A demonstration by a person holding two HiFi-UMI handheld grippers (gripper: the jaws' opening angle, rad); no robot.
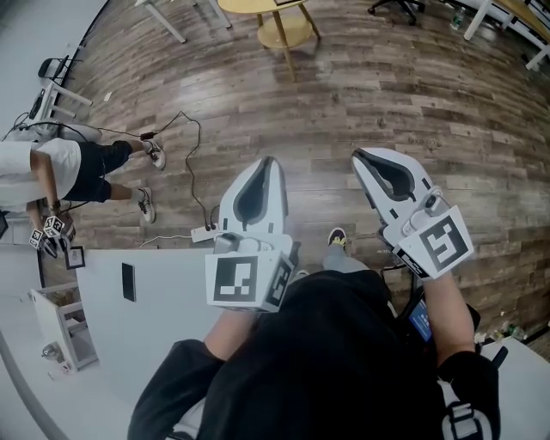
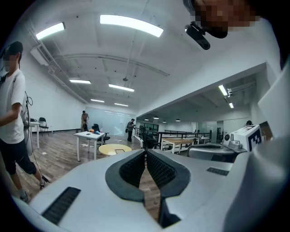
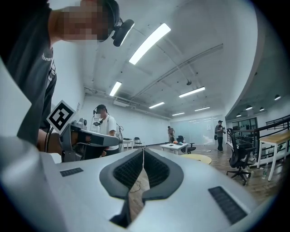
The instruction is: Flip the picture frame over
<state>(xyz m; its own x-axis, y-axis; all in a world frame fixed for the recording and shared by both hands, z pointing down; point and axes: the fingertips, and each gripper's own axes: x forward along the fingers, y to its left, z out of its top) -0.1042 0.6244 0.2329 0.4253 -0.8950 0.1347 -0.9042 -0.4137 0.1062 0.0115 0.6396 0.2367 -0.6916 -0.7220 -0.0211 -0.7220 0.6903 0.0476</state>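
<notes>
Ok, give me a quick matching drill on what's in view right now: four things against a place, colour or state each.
Things:
1 left gripper
2 round table
3 power strip
4 bystander

Descriptions:
a yellow, top of the head view
b standing at the left edge, white shirt
c jaws shut, nothing between them
d lying on the wooden floor

Pairs: 1-c, 2-a, 3-d, 4-b

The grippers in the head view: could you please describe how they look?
The left gripper and right gripper are white tapering shells with black textured pads. Each carries a cube with black-and-white square markers. The person wears a black top.
</notes>
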